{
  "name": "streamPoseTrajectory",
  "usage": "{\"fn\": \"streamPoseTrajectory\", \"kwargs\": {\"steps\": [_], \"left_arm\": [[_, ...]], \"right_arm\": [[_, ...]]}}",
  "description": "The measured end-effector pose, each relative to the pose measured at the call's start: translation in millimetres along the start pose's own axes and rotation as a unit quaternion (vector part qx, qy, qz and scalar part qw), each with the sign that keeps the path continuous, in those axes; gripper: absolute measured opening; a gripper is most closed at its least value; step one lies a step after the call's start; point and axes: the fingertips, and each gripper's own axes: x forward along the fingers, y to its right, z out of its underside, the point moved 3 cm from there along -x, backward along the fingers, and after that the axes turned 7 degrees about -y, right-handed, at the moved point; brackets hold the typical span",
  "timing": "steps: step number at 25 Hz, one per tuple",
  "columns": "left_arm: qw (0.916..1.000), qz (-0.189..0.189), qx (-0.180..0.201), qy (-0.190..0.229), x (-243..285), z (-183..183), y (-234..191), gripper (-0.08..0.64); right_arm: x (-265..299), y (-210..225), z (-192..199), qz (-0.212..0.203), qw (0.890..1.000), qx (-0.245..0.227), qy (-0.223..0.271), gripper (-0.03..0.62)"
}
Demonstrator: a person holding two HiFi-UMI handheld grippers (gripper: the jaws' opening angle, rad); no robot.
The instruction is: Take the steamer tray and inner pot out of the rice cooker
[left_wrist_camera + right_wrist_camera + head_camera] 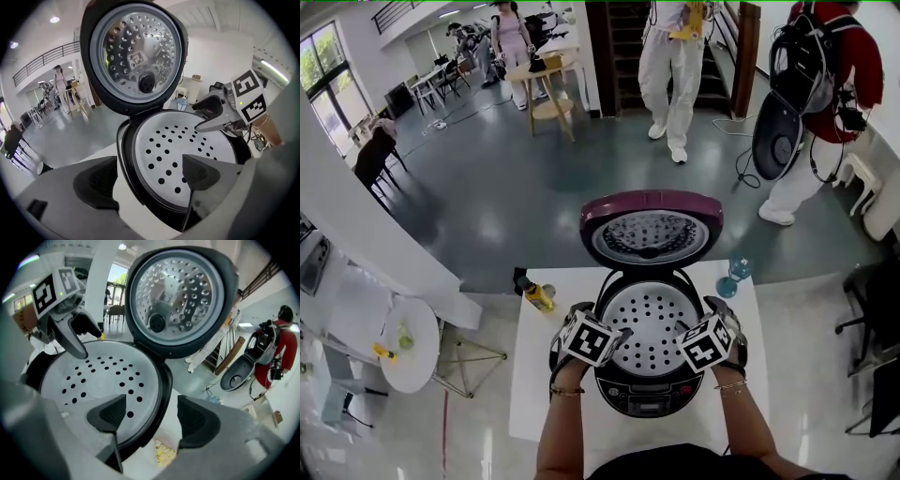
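**A:** Where is the steamer tray point(649, 323)?

**B:** It is seated flat in the mouth of the rice cooker point(649, 398). The raised lid point(650, 228) stands open at the cooker's far side. The inner pot isn't visible; I'd judge it sits beneath the tray.

**A:** And the claws?

**B:** There is one at each side of the cooker. The left claw point(147, 180) is at the cooker's left rim, jaws wide and empty. One jaw hangs over the tray and the other is outside the cooker, above the worktop point(530, 356), so the rim runs through the gap. The right claw point(154, 418) mirrors it at the cooker's right rim, also spread wide with nothing pinched.

**A:** Is either one touching?

**B:** No pad presses on anything I can make out. Both hover just above the rim, tilted downward.

**A:** Which hand is nearer?

**B:** Neither. They sit opposite each other across the cooker, about level. The tray is round, so there is no long axis to line up with. What matters is that its edge lies below and between each pair of jaws.

**A:** And the next move?

**B:** Probably to come down, close on both edges together, and lift straight up out of the cooker.
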Motion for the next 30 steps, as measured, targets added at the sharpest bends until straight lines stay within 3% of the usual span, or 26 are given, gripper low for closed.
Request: {"fn": "streamPoseTrajectory", "kwargs": {"steps": [5,8,11,13,18,22,26,30], "left_arm": [[0.9971,-0.038,0.026,-0.061,15,5,-10,0.398],[0.9948,-0.062,0.026,-0.077,22,12,-22,0.329],[0.9965,-0.047,0.014,-0.067,24,10,-22,0.275],[0.9968,-0.044,0.018,-0.064,23,9,-23,0.267],[0.9985,-0.033,0.009,-0.043,13,5,-28,0.252],[0.9996,-0.026,0.003,-0.013,1,-5,-23,0.217],[0.9997,-0.009,-0.016,0.015,-10,-9,-12,0.156],[0.9982,0.001,-0.047,0.038,-22,-6,-7,0.112]], "right_arm": [[20,2,-3,0.037,0.997,-0.034,-0.054,0.333],[25,7,-3,0.041,0.997,-0.036,-0.062,0.329],[27,8,-3,0.042,0.996,-0.048,-0.065,0.206],[25,7,-4,0.043,0.996,-0.046,-0.058,0.199],[10,7,-17,0.04,0.999,-0.02,-0.005,0.123],[-9,15,-23,0.055,0.997,0.008,0.044,0.104],[-29,22,-25,0.06,0.992,0.053,0.097,0.083],[-44,20,-28,0.034,0.98,0.118,0.154,0.057]]}}
